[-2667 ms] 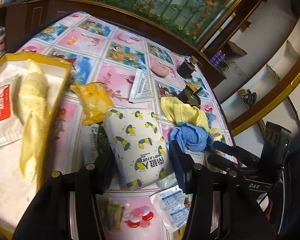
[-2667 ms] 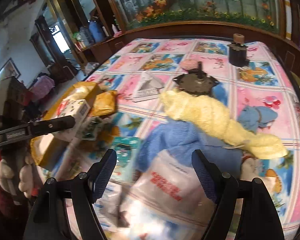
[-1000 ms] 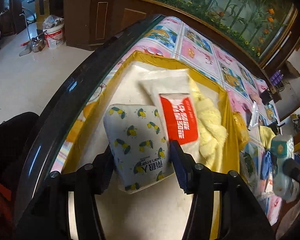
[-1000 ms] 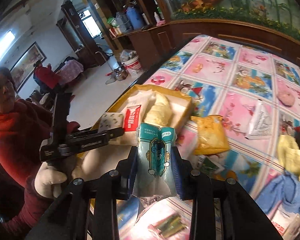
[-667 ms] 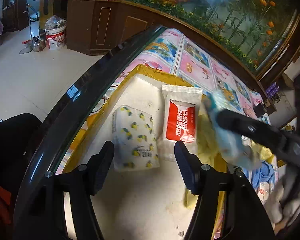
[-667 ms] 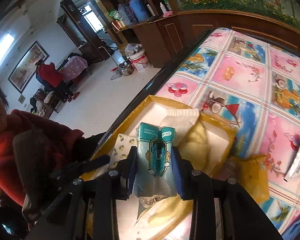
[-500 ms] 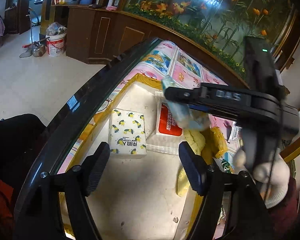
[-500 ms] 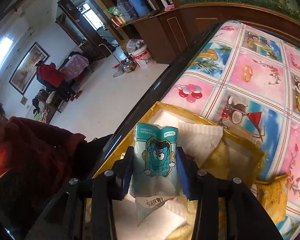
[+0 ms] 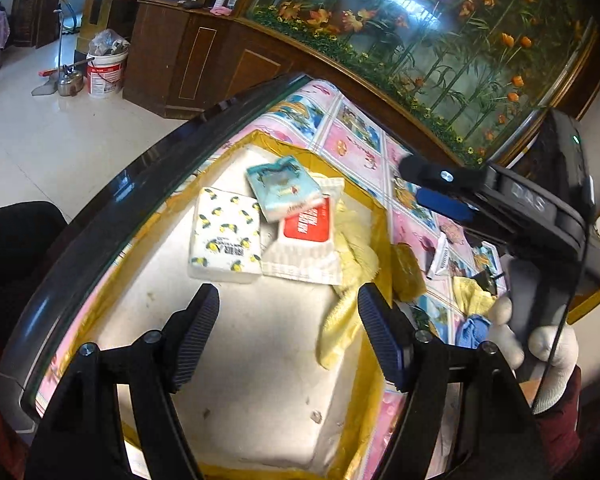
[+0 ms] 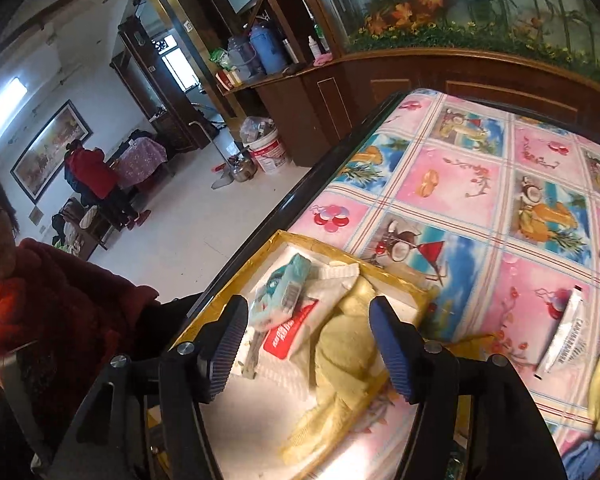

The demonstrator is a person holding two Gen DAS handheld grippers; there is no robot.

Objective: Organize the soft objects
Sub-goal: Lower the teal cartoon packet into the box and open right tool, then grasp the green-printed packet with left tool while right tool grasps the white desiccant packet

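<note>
Patterned tablecloth (image 10: 460, 184), yellow-rimmed tray (image 9: 374, 216) at edge.
Both grippers, left gripper (image 9: 288, 332) and right gripper (image 10: 306, 344), wide open, empty; teal pack (image 9: 282, 188) atop red-label pack (image 9: 310, 224).

The left hand-held gripper (image 9: 288, 336) is black, with ribbed dark-blue pads (image 9: 380, 340) and silver screws at its joints; the right hand-held gripper (image 9: 432, 188) is the same make, marked "DAS" in grey, with a green light and a thin black cable; the person wears a white knit glove (image 9: 540, 344) and a dark red sleeve (image 9: 560, 432).
</note>
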